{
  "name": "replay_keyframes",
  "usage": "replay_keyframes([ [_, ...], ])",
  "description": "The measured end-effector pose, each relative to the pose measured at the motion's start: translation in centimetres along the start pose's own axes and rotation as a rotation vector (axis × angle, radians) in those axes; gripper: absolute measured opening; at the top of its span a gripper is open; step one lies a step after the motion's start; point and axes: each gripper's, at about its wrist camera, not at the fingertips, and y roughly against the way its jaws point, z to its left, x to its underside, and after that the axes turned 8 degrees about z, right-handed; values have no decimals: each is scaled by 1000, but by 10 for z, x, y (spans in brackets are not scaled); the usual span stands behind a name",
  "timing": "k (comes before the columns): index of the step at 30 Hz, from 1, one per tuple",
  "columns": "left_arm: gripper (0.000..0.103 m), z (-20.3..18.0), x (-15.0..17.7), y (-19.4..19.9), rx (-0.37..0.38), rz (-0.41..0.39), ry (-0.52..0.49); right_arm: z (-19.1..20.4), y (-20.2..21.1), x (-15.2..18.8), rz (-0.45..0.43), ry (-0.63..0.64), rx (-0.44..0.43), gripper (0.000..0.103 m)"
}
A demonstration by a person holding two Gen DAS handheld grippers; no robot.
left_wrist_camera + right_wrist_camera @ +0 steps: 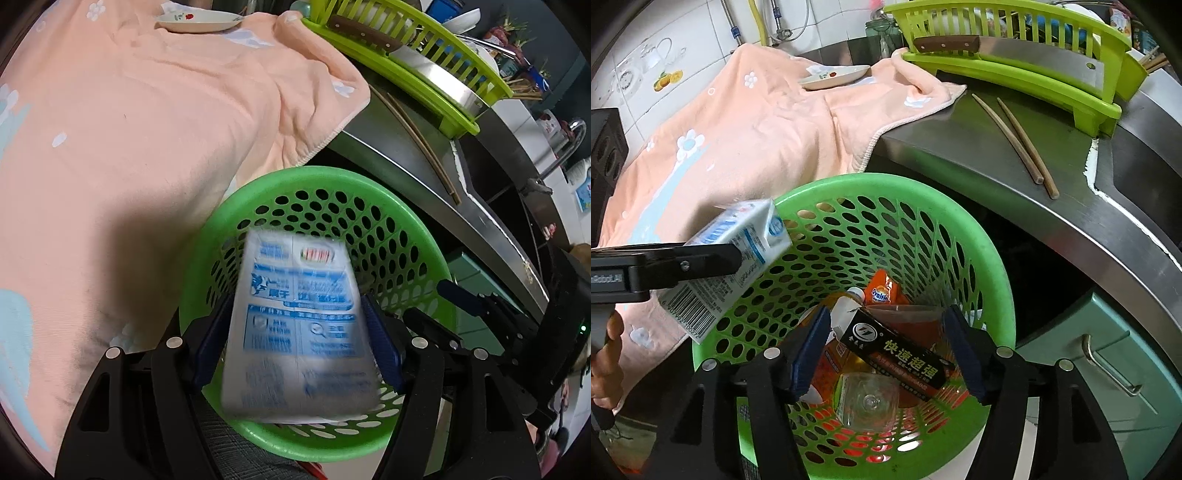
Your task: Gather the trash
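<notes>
Tilted milk carton (299, 325) over green basket (258, 181)

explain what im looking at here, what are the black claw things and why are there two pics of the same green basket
The black claws are hand-held grippers, one in each of a person's hands, each with a camera looking along its fingers. That gives two views of one green basket.

In the left view, the left gripper holds a blue-and-white carton over the basket. In the right view, the right gripper is open above a black box, an orange packet and a clear bottle in the basket.

On the steel counter: a peach towel, a plate, chopsticks and a green rack with a cleaver.
</notes>
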Motion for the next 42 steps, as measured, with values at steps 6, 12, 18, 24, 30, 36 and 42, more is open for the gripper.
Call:
replay_keyframes([
  [6,72,1,1,-3,1,9,3,2,3,3,-5,-1,-3,70],
  [12,78,7,3,1,6,2,24,9,7,6,-14,19,2,75],
  [18,84,15,7,15,-9,-42,29,20,15,8,-34,46,9,83],
  [24,93,25,16,37,-63,-124,30,36,22,9,-49,73,10,88],
  [30,98,35,27,65,-142,-220,12,53,29,11,-65,89,6,91],
  [36,98,47,41,90,-207,-301,12,68,35,10,-76,79,-14,92],
  [42,98,61,54,106,-251,-330,4,85,42,10,-96,85,-18,93],
])
